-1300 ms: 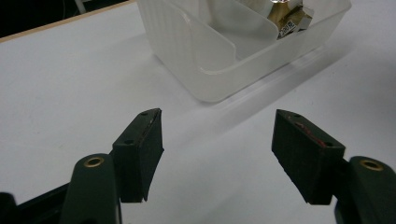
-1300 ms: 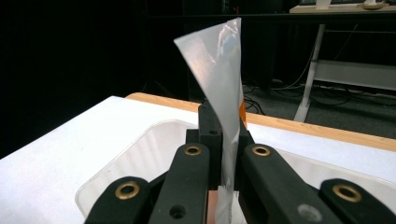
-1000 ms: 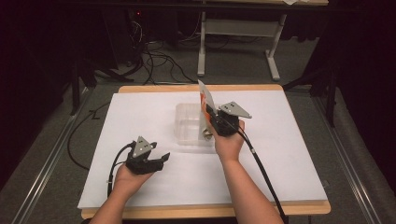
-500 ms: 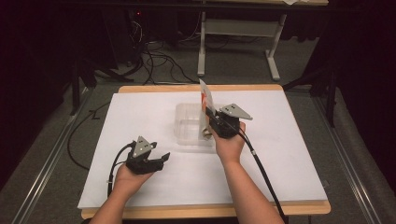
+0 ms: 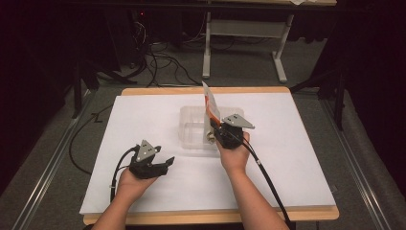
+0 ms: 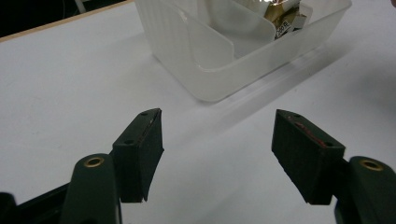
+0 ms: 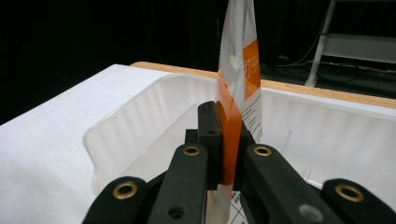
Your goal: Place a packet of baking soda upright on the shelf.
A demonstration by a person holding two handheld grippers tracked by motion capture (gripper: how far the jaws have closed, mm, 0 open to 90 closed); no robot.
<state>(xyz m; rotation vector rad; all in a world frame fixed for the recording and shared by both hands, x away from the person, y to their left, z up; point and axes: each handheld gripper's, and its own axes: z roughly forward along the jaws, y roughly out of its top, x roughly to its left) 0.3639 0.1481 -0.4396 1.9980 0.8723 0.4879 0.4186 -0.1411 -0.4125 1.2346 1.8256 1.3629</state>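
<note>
The clear plastic bin [image 5: 194,130] sits mid-table on the white sheet [image 5: 297,158], with a gold-wrapped item [image 6: 280,18] in a corner compartment, as the left gripper view reveals. The right gripper [image 5: 221,130] is clamped on a flat orange-and-white packet [image 7: 239,88], held upright over the bin's near-right edge; its small print shows in the right gripper view. The left gripper [image 5: 165,164], nearer than the bin, stands wide open.

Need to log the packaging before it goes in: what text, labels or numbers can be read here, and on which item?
Orange-and-white packet clamped in the right hand-held gripper: white marks on the orange panel and fine black print lower down, all too blurred to read.
Gold-wrapped item in the clear plastic bin: small label, perhaps "250", not legible for certain.
Nothing else bears text.
</note>
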